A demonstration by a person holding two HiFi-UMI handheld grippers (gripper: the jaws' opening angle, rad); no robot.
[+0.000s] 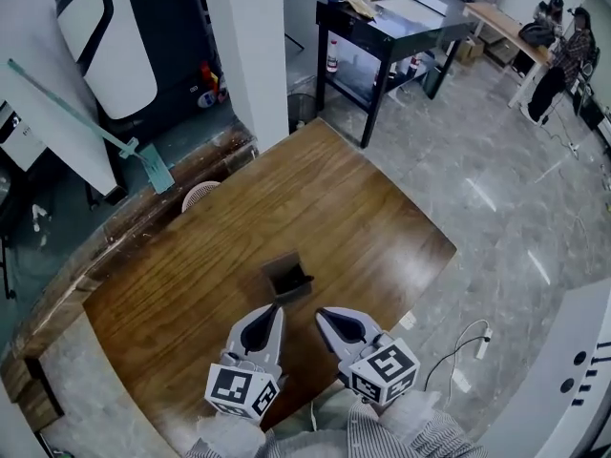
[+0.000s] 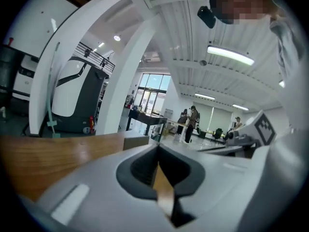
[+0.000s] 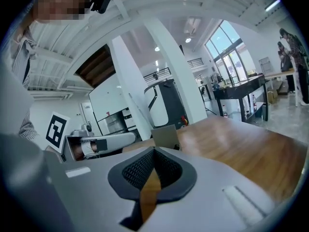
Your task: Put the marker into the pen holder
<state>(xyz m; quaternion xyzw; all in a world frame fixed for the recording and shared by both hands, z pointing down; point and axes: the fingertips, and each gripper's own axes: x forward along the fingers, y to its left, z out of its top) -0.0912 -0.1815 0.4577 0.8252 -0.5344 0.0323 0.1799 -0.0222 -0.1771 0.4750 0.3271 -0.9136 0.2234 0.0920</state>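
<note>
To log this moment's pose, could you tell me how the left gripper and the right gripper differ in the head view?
The left gripper angles up and right, its tip almost at the pen holder; the right gripper angles up and left, its tip farther from it. The left's cube and the right's cube carry different patterns. Both have fingers shut, with nothing between them, over the wooden table.

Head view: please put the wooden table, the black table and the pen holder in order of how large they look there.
1. wooden table, by far the largest
2. black table; it stands farther from the camera, so its true size is unsure
3. pen holder, the smallest
</note>
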